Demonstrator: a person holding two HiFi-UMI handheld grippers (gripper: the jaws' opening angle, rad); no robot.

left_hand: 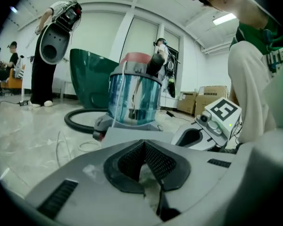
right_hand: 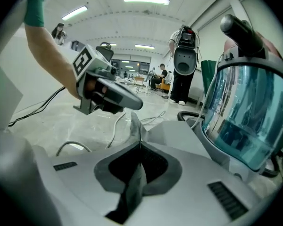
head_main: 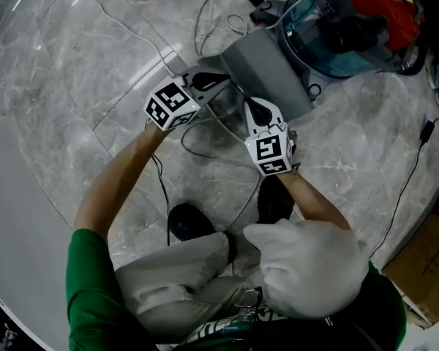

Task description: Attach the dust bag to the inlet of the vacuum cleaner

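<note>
The vacuum cleaner (head_main: pixel 344 35) has a clear blue canister (right_hand: pixel 245 112) and a red top, and stands on the marble floor at the upper right. The grey dust bag (head_main: pixel 267 72) hangs in front of it, held between both grippers. My left gripper (head_main: pixel 218 79) is shut on the bag's left edge, and pale fabric shows between its pads (left_hand: pixel 144 145). My right gripper (head_main: pixel 254 110) is shut on the bag's near edge. A grey fold runs through its jaws (right_hand: pixel 140 147) and sticks up beyond them. The bag's opening and the vacuum's inlet are hidden.
Loose cables (head_main: pixel 212 20) and a black hose (left_hand: pixel 78 121) lie on the floor by the vacuum. A cardboard box (head_main: pixel 424 269) stands at the lower right. The person's shoes (head_main: pixel 186 221) are just below the grippers. Other people stand far behind.
</note>
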